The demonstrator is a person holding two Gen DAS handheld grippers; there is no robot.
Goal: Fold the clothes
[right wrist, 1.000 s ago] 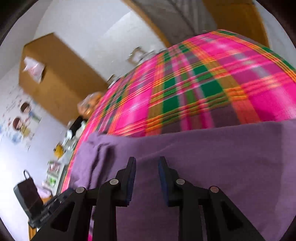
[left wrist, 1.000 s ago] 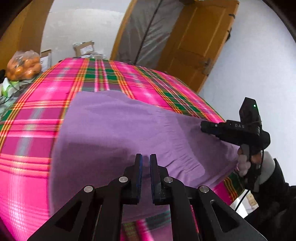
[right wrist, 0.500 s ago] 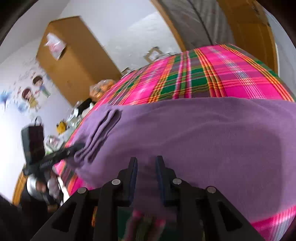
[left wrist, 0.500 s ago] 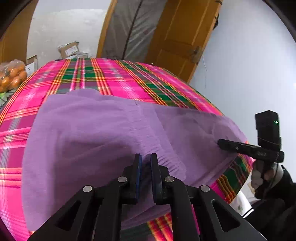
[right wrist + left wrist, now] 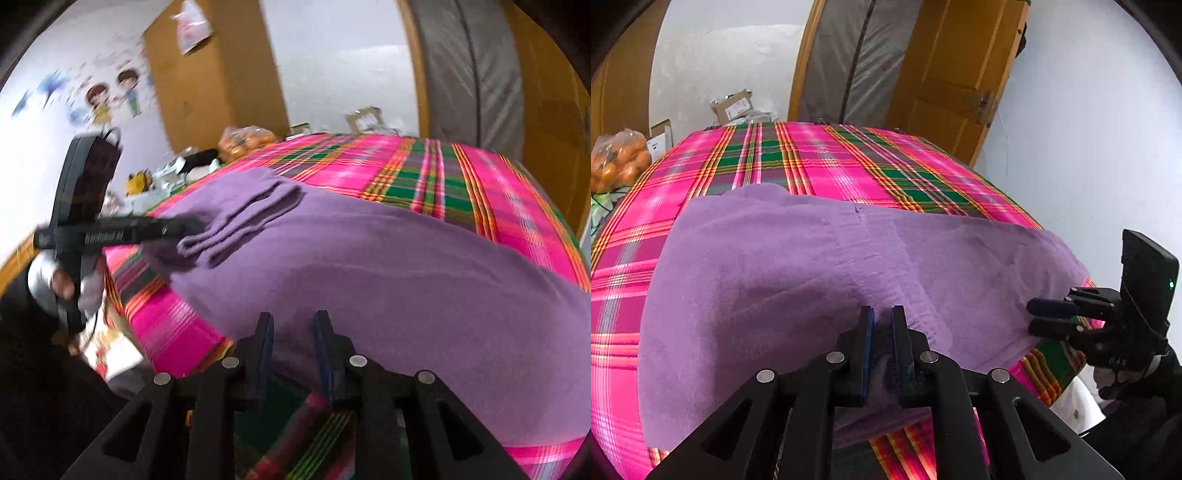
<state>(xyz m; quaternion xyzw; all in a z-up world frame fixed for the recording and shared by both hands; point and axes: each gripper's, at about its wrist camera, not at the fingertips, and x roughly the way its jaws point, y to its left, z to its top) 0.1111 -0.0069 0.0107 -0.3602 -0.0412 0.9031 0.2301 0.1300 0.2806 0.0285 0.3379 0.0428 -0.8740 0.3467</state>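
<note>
Where pinched, purple garment (image 5: 783,280) bunched.

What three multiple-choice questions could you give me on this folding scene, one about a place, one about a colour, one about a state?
1. Where does the purple garment lie?
A. in a basket
B. on the plaid cloth
C. over a chair

2. What is the plaid cloth's main colour?
A. pink
B. blue
C. white

3. How is the left gripper?
A. wide open, clear of fabric
B. holding a hanger
C. closed on the garment's near edge

Answers:
1 B, the plaid shows all around the garment.
2 A, pink fills most squares.
3 C, purple fabric sits pinched between its nearly touching fingers.
</note>
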